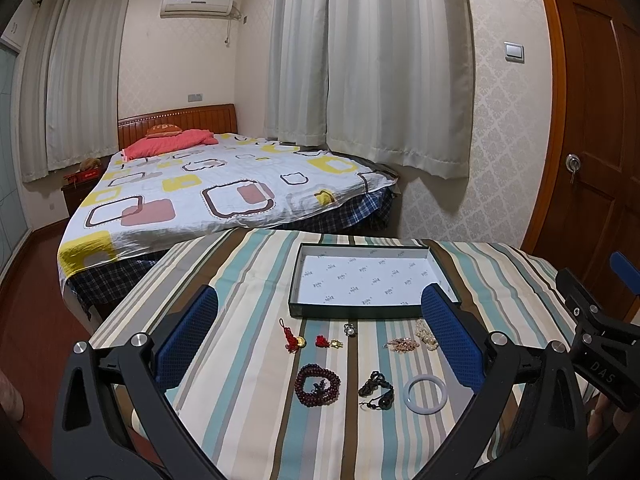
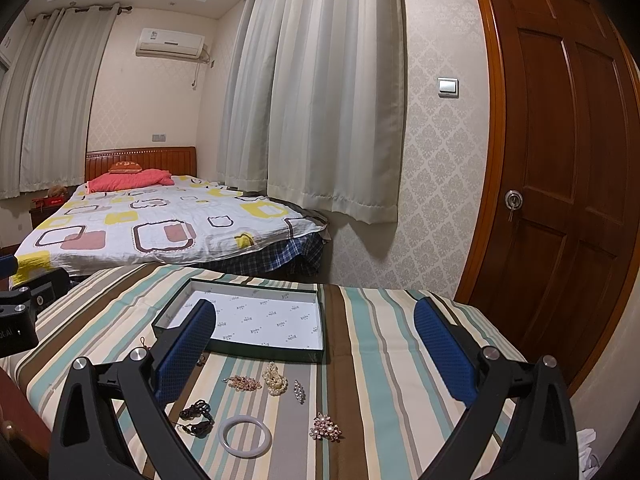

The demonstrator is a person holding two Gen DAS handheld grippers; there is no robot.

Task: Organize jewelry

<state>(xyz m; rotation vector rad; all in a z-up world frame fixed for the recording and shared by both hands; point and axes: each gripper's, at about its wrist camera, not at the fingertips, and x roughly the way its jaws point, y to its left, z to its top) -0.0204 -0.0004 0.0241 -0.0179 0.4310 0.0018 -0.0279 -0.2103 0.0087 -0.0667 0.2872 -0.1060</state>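
- Left wrist view: the left gripper is seen with its blue-padded fingers spread wide, nothing between them, held above the striped tablecloth.
- A shallow dark tray with a white printed liner is set on the cloth beyond the fingertips; no jewelry is seen in it.
- Jewelry is laid in loose rows on the cloth in front of the tray, none touching it: a red knot charm, a second red charm with gold piece, a small ring-like piece, a pinkish bead cluster, a pearl strand partly hidden by the right finger.
- Nearer row: dark red bead bracelet, black cord bracelet, white bangle just beside the cord one.
- The right gripper is glimpsed at the right edge, its opening not readable here.
- A bed and a wooden door are seen behind.
- Right wrist view: the right gripper is shown wide apart, holding nothing, above the cloth.
- The tray lies ahead, left finger overlapping its near-left corner.
- In front of it: bead cluster, pearl strand, small crystal brooch, flower brooch with pearls, white bangle, black cord bracelet.
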